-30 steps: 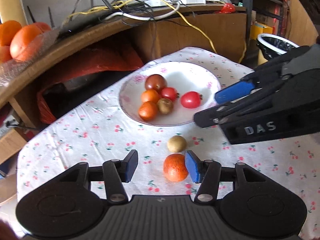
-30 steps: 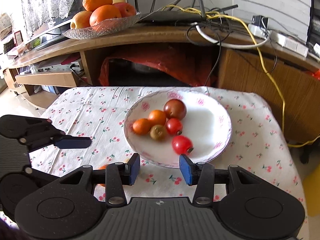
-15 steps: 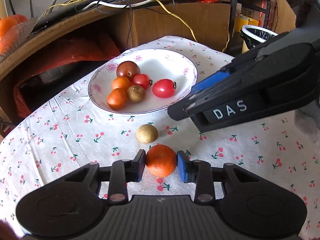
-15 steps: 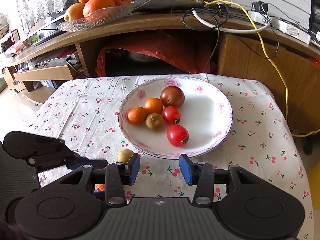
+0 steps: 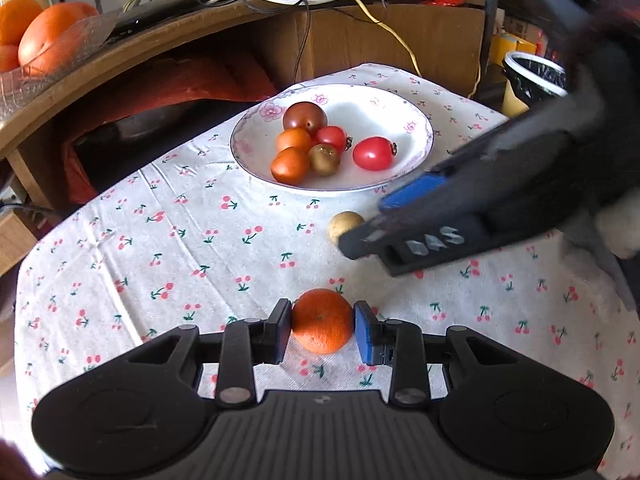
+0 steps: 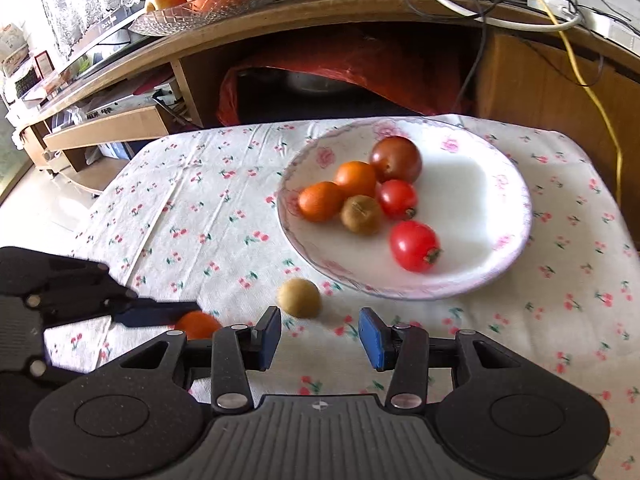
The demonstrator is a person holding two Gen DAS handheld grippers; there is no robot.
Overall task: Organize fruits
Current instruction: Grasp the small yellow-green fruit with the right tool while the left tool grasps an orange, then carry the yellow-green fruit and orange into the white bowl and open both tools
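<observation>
Left claw [image 5: 322, 326] has just closed, pinching one small orange [image 5: 322, 320] on the desk [image 5: 160, 248]; right claw [image 6: 318, 336] spread, empty, near one yellowish fruit [image 6: 300, 297]; six fruits fill one plate [image 6: 480, 184].

Both views are bright with soft daylight, strongest beyond and to the left of the right gripper [image 6: 320, 338], where the floor [image 6: 36, 208] washes out nearly white. The white plate [image 5: 400, 172] ahead glares mildly, and fruit casts only short, soft shadows on the tablecloth [image 5: 180, 248]. Fisheye distortion bows the wooden shelf [image 6: 360, 12] beyond the grippers and darkens the corners; the right gripper is motion-blurred in the left wrist view, while the orange [image 5: 322, 320] between the left gripper's [image 5: 322, 330] fingers stays sharp.
</observation>
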